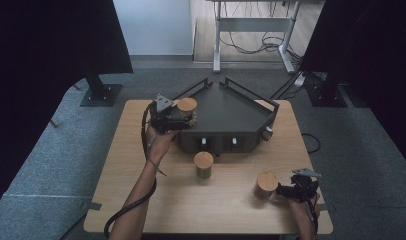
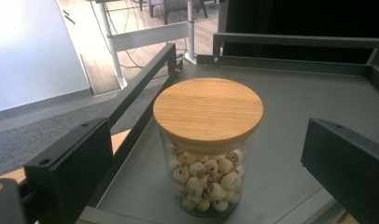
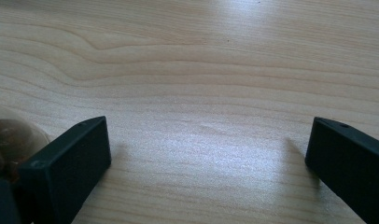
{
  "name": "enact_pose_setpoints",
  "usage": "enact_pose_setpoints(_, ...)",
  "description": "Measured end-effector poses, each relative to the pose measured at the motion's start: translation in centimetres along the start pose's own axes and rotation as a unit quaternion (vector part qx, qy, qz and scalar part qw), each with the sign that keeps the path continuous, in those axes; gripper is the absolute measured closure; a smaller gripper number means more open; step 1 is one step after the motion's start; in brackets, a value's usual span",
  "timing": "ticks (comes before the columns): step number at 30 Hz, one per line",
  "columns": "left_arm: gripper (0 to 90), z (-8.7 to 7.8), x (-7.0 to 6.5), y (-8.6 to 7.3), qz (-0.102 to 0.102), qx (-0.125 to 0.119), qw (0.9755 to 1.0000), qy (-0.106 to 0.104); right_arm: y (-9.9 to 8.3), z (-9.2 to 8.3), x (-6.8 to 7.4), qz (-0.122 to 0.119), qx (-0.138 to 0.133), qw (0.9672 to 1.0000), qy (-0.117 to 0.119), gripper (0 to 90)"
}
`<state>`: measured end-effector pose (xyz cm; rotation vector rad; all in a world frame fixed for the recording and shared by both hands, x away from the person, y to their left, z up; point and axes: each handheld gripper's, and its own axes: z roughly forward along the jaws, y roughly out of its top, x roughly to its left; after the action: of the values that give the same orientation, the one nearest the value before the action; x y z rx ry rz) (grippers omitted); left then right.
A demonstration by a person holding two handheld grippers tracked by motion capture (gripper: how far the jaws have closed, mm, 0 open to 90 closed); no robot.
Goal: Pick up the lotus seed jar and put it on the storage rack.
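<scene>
The jar (image 2: 207, 144) is a clear glass cylinder with a flat, round lid of pale wood, its grain running straight across, and it is filled most of the way with small, round, cream-coloured balls marked with brown spots. It stands upright on the smooth, dark grey metal shelf (image 1: 231, 112), near its left front corner, beside the thin black rail that edges that side. The shelf is a flat, angular tray with a pointed far end, and two small white knobs show on its front face. The left gripper (image 1: 183, 118) sits at the jar; in the left gripper view its two blocky, matt black jaws stand wide apart on either side of the jar, with clear gaps, touching nothing. Two more jars with like wooden lids stand on the table (image 1: 141, 165), whose top is light wood with a wavy grain: the middle jar (image 1: 203, 164) just in front of the shelf, and the right jar (image 1: 266, 184) near the front right. The right gripper (image 1: 286, 190) rests low just beside the right jar; in the right gripper view its jaws are spread wide over bare wood, holding nothing, with a rounded glass edge at the far left. No label or writing can be read on anything.
</scene>
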<state>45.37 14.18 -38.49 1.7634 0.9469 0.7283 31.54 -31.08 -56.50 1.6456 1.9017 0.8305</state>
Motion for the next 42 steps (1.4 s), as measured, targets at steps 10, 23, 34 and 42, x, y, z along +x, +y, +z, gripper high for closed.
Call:
enact_pose_setpoints(10,2.2,-1.3,0.1,-0.1,-0.001,-0.003,1.0,0.0,0.0,0.0,0.0,0.001,0.0,1.0,0.0,0.0)
enact_pose_setpoints(23,2.9,-2.0,0.3,-0.9,-0.007,-0.006,0.9999,-0.004,0.0,0.0,0.0,0.0,0.0,1.0,0.0,0.0)
enact_pose_setpoints(34,2.9,-2.8,0.2,-1.4,-0.006,-0.008,0.9999,-0.006,0.0,0.0,0.0,0.0,0.0,1.0,0.0,0.0)
enact_pose_setpoints(42,3.1,-3.7,0.4,-1.8,-0.008,-0.01,0.9999,-0.007,0.0,0.0,0.1,0.001,0.0,1.0,-0.002,0.0)
